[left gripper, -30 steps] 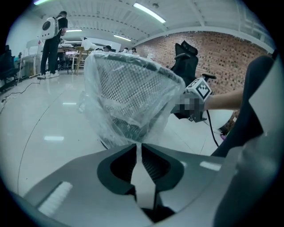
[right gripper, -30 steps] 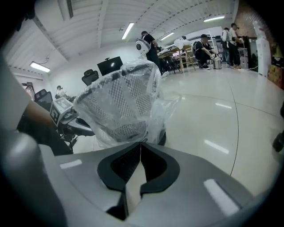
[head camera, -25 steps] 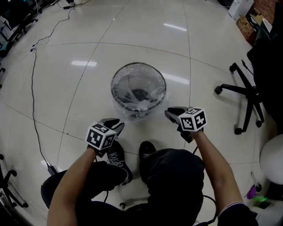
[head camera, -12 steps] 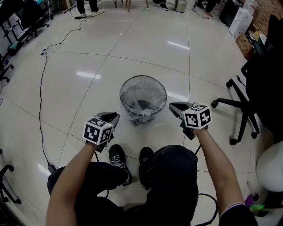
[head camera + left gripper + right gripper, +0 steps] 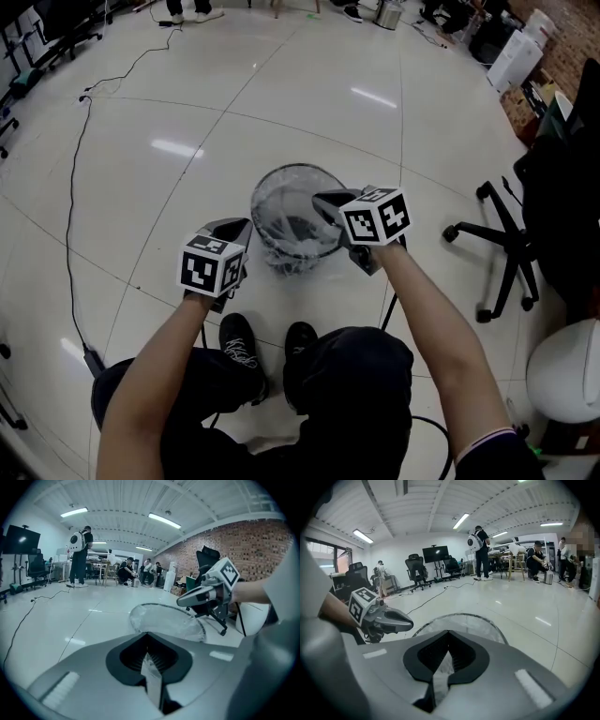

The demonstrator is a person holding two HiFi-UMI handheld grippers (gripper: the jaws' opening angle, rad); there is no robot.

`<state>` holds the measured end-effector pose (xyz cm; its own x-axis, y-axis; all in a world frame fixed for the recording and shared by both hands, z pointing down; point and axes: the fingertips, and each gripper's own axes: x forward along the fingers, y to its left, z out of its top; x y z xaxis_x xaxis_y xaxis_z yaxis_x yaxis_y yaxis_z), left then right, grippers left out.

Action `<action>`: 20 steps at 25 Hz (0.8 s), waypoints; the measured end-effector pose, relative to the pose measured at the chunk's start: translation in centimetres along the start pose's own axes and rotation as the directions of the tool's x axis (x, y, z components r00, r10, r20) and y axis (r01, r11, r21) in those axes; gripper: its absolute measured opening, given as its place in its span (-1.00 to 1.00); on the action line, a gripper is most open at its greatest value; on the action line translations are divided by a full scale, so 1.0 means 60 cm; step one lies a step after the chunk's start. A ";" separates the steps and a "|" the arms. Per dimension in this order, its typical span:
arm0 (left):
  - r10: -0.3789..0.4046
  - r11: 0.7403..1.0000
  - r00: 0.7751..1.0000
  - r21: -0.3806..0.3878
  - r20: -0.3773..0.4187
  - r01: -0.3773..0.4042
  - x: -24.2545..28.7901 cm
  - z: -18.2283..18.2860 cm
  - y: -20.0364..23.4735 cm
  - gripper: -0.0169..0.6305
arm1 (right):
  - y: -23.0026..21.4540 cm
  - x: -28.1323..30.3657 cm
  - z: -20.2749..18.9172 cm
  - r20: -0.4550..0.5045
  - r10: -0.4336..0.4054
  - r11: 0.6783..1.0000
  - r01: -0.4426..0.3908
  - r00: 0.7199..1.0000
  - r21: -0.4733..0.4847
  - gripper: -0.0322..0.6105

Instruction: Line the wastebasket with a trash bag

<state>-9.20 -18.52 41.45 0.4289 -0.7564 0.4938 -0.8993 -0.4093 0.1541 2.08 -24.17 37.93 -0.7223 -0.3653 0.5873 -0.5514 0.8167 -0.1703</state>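
The wastebasket (image 5: 281, 253) stands on the floor (image 5: 187, 112) just beyond the seated person's shoes, with the clear trash bag (image 5: 292, 231) lining it. The left claw (image 5: 242, 225), just left of it, has just snapped closed with nothing visible between its jaws. The right claw (image 5: 321, 199) hovers over the basket's right rim, likewise closed and empty.
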 end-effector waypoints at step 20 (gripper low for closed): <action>0.025 0.997 0.999 -0.077 -0.045 -0.028 0.054 -0.009 0.048 -0.91 | -0.058 0.235 -0.064 -0.201 -0.013 0.982 0.050 0.980 0.183 -0.89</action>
<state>-10.42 -21.87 43.99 0.4020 -0.7429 0.5352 -0.9150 -0.3474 0.2052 -4.59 -30.42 49.84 -0.6167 -0.2782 0.7364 -0.6539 0.7018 -0.2825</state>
